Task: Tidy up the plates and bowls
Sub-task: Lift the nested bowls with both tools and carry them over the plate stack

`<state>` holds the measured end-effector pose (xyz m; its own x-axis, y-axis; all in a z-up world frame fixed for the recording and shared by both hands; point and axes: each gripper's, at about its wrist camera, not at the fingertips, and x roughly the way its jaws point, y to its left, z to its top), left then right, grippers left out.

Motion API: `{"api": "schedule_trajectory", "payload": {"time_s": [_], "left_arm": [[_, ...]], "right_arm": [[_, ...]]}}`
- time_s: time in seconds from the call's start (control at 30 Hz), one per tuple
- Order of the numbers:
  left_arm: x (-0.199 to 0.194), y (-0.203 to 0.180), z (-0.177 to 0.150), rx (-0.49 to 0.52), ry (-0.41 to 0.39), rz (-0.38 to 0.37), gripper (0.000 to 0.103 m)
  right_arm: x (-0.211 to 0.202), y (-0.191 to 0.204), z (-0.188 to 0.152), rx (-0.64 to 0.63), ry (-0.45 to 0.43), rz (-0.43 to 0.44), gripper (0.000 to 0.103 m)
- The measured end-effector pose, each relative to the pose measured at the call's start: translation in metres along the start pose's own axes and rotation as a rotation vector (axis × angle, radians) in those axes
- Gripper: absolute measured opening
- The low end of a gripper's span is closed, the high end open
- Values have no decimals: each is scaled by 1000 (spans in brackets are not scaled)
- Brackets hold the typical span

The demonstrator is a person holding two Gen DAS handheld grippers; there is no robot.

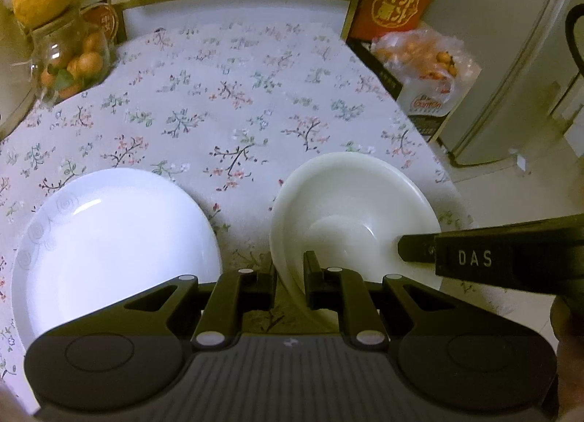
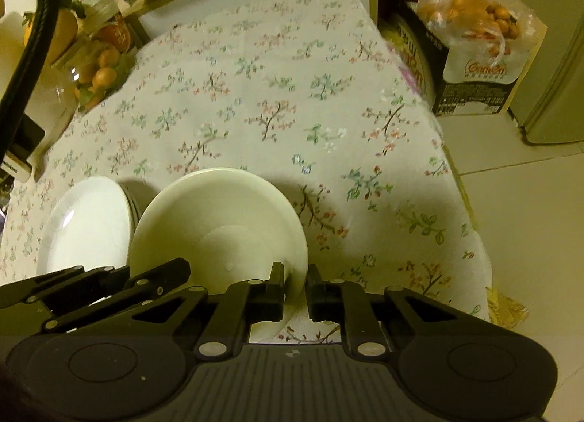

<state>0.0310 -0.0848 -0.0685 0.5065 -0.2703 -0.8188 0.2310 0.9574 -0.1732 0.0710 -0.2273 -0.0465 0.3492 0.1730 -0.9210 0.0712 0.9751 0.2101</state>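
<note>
Both claws are pinched narrow on the rim of the same cream bowl. The left claw clamps the near-left edge of the bowl, one finger inside the wall and one outside. The right claw grips the near-right edge of the bowl in the same way.

The bowl sits near the front of the tabletop, which is covered with a flowered cloth. It looks tipped toward the cameras, though whether its base has left the cloth I cannot tell.

The main risk, as I judge it, is the thin hold. Each claw bites only a narrow strip of smooth, glazed rim, so the bowl could slip or swing if the two hands rise unevenly or pull apart. A twist between the hands could also lever the rim out of one grip.

The white plate lies just beside the bowl on its left. A sideways carry could knock the two together. The right-hand table edge is near, so a dropped bowl might go to the floor.

Count: two claws, one bowl. One plate shows clearly, and the right wrist view hints at more stacked under it. There is also one glass jar of small oranges.
</note>
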Motion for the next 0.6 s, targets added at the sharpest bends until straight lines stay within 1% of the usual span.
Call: {"api": "schedule_trajectory", "payload": {"time_s": [0.13,0.33,0.43,0.6], "left_arm": [[-6,2,4,-17,-16,0,13],[-20,7,10,-24,-69,21,13],[-26,13,13,-36,-94,32,13],[-37,27,16,-75,-113,38,13]], "right_arm": [[-8,2,2,-9,-39,-8,12],[-19,14,8,-29,-99,-1,12],[-25,22,11,-37,-129,7,12],[-31,37,15,-55,-160,19,12]]}}
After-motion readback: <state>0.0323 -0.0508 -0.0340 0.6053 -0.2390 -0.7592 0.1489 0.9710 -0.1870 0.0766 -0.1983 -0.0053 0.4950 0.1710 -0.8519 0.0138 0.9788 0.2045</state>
